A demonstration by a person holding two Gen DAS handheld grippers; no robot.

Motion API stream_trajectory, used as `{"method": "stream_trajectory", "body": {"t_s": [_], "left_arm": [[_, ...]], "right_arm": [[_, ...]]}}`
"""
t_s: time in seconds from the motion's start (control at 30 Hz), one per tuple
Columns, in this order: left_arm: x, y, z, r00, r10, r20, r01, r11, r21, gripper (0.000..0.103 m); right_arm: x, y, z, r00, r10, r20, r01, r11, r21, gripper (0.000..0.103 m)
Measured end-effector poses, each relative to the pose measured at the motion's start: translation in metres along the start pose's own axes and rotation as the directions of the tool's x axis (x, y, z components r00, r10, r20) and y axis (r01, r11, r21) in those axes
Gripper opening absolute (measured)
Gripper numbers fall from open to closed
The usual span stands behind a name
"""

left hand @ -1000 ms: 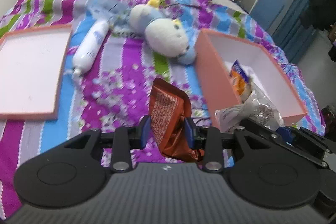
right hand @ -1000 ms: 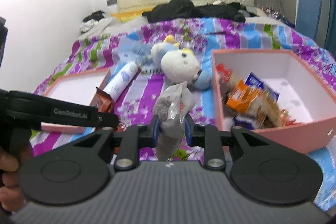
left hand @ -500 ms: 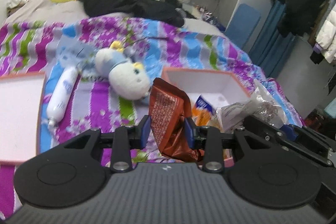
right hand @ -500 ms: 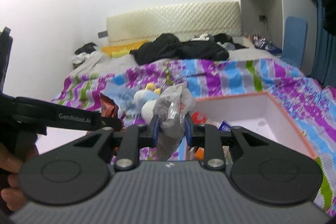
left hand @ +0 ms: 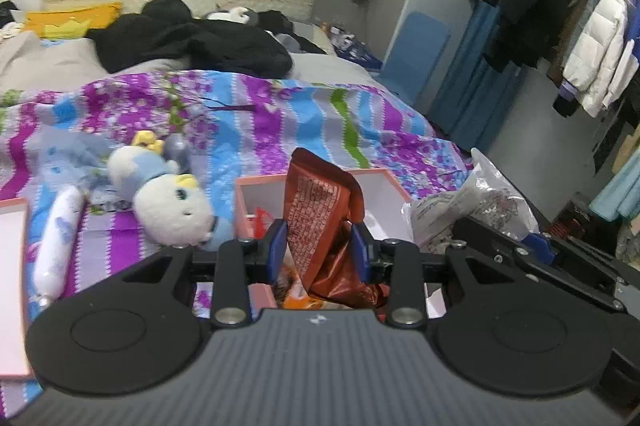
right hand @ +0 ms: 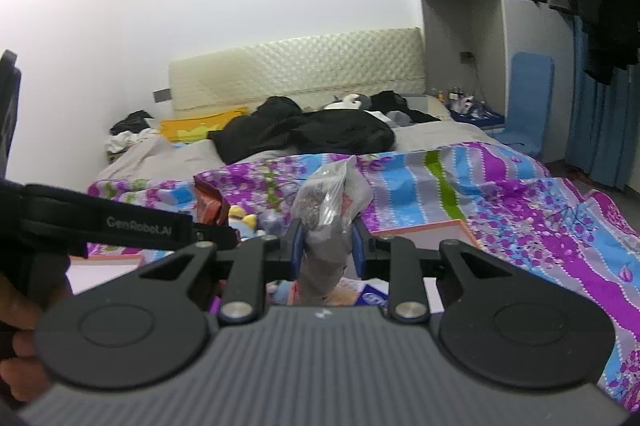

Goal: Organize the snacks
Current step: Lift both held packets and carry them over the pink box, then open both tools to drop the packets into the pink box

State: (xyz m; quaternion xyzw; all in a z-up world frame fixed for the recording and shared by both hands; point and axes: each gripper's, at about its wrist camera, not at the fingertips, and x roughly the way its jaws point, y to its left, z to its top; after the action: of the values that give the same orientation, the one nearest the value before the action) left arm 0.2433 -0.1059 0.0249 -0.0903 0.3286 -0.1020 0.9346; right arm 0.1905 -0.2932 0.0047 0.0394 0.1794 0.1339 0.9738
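We carry both snacks above the pink box (left hand: 316,182) on the striped bedspread (left hand: 280,122): left gripper (left hand: 318,250) clamps an orange-brown packet (left hand: 320,210), right gripper (right hand: 327,246) pinches a clear bag (right hand: 328,202), poised for dropping in.

box (left hand: 384,182): on the bed (left hand: 280,114), right of the plush (left hand: 172,206)
tube (left hand: 56,242): left of the plush
lid (left hand: 12,266): far left

The bed (left hand: 304,122) (striped quilt) carries a plush toy (left hand: 168,202), pink box (left hand: 244,210) and black clothes (left hand: 192,42).
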Motion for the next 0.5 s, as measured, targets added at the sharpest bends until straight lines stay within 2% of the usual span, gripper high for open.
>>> {"method": "stream_trajectory", "body": {"t_s": [0.27, 0.5], "left_arm": [[0.086, -0.025, 0.007, 0.994, -0.023, -0.11, 0.027, 0.999, 0.031, 0.04], [0.163, -0.026, -0.012, 0.968, -0.023, -0.251, 0.033, 0.999, 0.035, 0.04]], "right_arm": [[0.04, -0.052, -0.014, 0.995, -0.06, -0.077, 0.065, 0.995, 0.07, 0.028], [0.085, -0.079, -0.043, 0.978, -0.069, -0.199, 0.089, 0.992, 0.093, 0.028]]}}
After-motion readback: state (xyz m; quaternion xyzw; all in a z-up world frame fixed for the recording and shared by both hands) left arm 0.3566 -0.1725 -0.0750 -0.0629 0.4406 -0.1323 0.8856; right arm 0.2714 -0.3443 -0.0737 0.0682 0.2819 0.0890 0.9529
